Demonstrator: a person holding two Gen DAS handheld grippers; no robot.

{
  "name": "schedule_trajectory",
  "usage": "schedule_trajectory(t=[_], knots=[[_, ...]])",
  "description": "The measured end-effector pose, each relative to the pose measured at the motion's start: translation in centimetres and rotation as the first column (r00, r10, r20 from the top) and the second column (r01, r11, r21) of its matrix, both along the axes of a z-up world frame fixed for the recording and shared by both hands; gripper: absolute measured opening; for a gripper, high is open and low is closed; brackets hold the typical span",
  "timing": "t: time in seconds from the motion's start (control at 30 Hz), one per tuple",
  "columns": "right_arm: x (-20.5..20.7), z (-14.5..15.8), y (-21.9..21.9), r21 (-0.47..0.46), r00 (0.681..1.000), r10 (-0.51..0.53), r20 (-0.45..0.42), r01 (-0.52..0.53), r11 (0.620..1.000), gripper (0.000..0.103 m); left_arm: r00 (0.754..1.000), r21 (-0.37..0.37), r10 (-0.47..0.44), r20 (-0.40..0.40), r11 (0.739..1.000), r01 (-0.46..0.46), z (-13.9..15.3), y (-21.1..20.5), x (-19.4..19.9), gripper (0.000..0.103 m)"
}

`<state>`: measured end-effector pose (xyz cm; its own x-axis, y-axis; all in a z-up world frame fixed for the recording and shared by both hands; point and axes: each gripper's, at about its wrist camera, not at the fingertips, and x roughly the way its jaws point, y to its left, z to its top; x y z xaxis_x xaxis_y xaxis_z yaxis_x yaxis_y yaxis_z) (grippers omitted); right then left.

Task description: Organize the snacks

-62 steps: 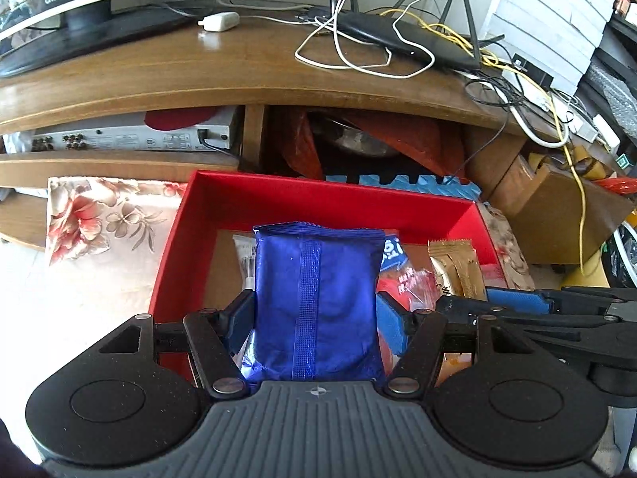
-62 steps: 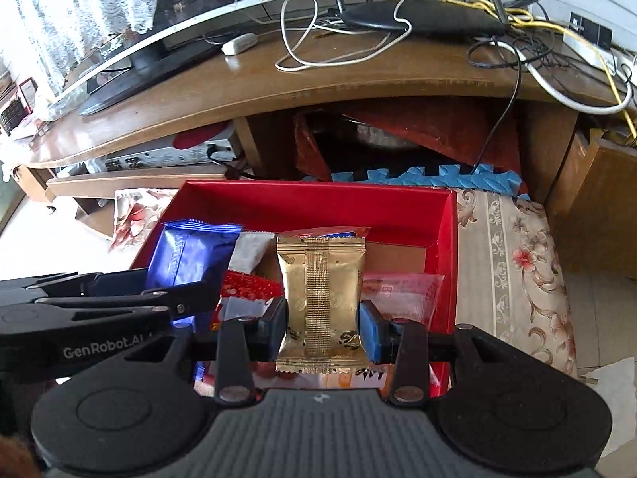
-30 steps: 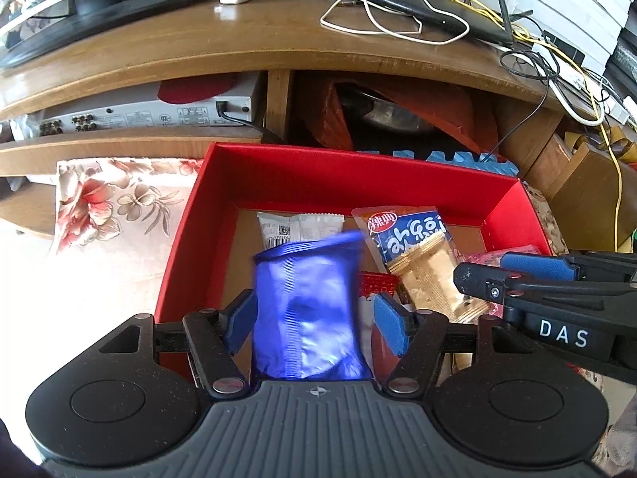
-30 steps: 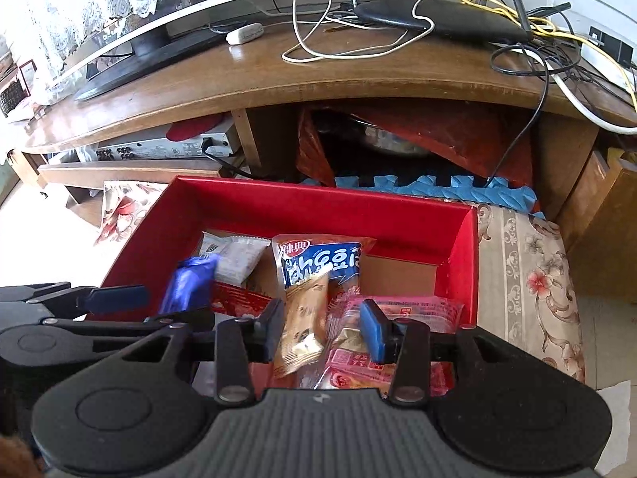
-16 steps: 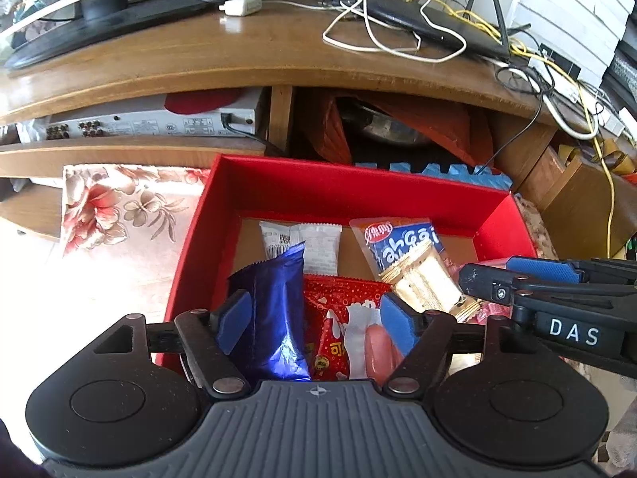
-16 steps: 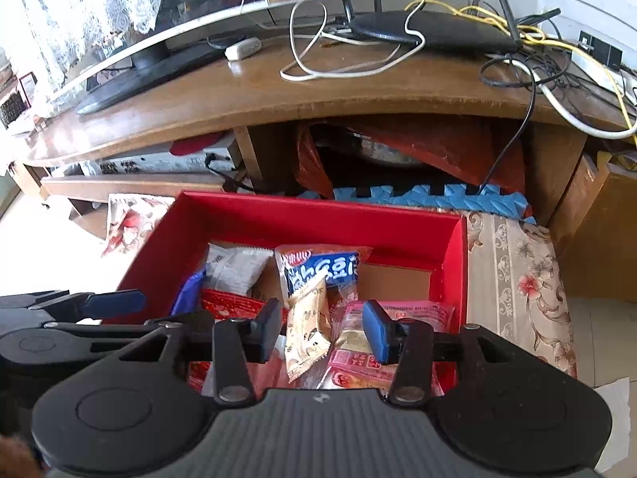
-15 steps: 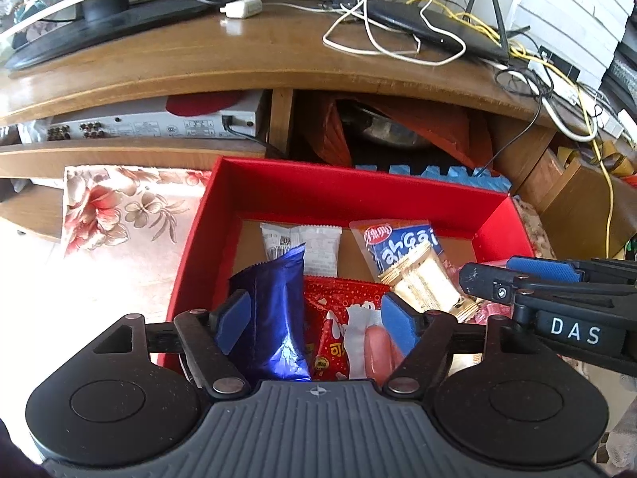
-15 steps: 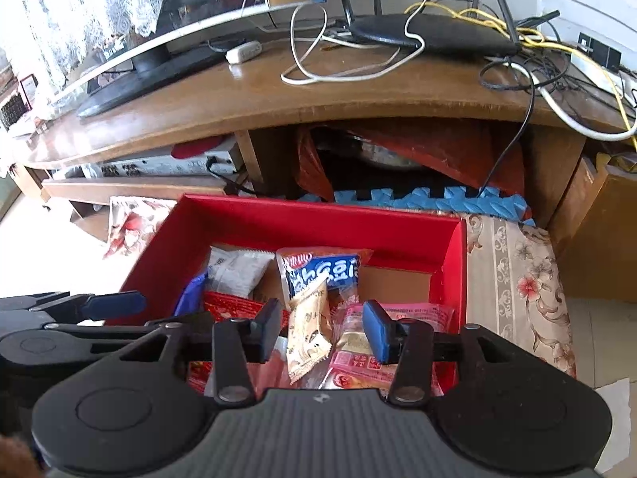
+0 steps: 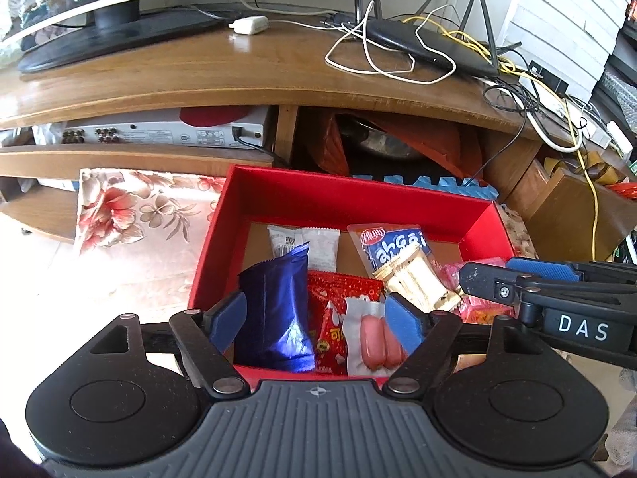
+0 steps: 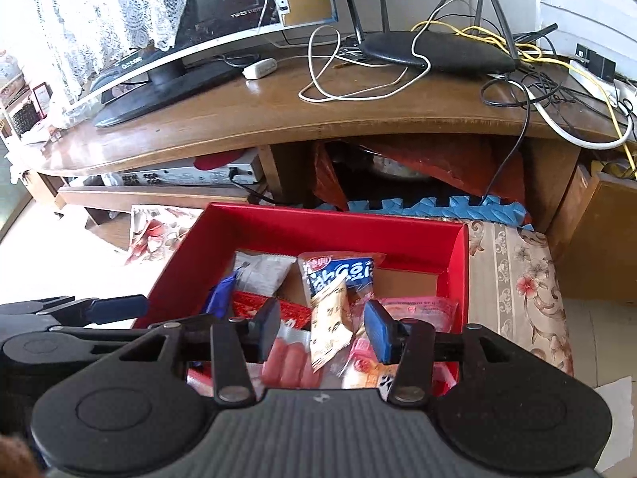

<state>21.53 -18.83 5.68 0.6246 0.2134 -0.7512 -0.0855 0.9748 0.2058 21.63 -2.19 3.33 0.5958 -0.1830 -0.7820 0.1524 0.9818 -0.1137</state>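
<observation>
Red box (image 9: 278,195): open-topped, on a floral cloth (image 9: 131,207) before a wooden TV stand (image 9: 239,75); holds all snacks listed.

Blue packet (image 9: 276,310): inside the box at its left side, standing tilted. Left wrist view shows its full face, close against the left pad; right wrist view shows only a thin blue edge (image 10: 221,294).

Gold packet (image 10: 330,318): leaning on a blue-and-white Korean-lettered packet (image 10: 342,273). Right view shows it upright between the pads, untouched; left view shows it lying slantwise (image 9: 414,279).

Sausage packet (image 9: 370,334) and red printed packet (image 9: 338,290): mid-box, nearest the cameras.

White packet (image 9: 306,243): toward the back wall.

Pink packets (image 10: 414,310): right side; plain in the right view, mostly hidden behind the other gripper in the left view.

Left gripper (image 9: 314,316): jaws opening, the blue packet between them, not clamped.

Right gripper (image 10: 318,328): jaws apart, gripping nothing.

Router (image 10: 434,53), monitor (image 10: 199,12): on the stand; right view alone shows the screen.
</observation>
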Motion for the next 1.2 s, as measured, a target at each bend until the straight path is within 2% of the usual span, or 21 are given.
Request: schedule_trajectory(t=[0.27, 0.6, 0.97, 1.2], knots=[[-2.2, 0.3, 1.5, 0.0, 0.998, 0.058, -0.001, -0.058, 0.998, 0.05, 1.0, -0.003, 0.007, -0.01, 1.0, -0.007, 0.2, 1.7, -2.4, 0.085], [-5.5, -0.9, 3.6, 0.013, 0.988, 0.141, -0.064, -0.141, 0.99, 0.053, 0.995, -0.005, -0.012, -0.099, 1.0, 0.012, -2.0, 3.5, -4.1, 0.087], [-8.7, -2.8, 5.0, 0.042, 0.966, 0.204, -0.156, -0.199, 0.979, 0.054, 0.979, 0.054, -0.06, -0.193, 0.996, 0.071, -5.5, 4.2, -4.0, 0.087], [-10.5, -3.6, 6.0, 0.071, 0.944, 0.264, -0.197, -0.255, 0.964, 0.054, 0.972, 0.042, -0.078, -0.222, 0.995, 0.089, -6.5, 5.0, -3.0, 0.091]])
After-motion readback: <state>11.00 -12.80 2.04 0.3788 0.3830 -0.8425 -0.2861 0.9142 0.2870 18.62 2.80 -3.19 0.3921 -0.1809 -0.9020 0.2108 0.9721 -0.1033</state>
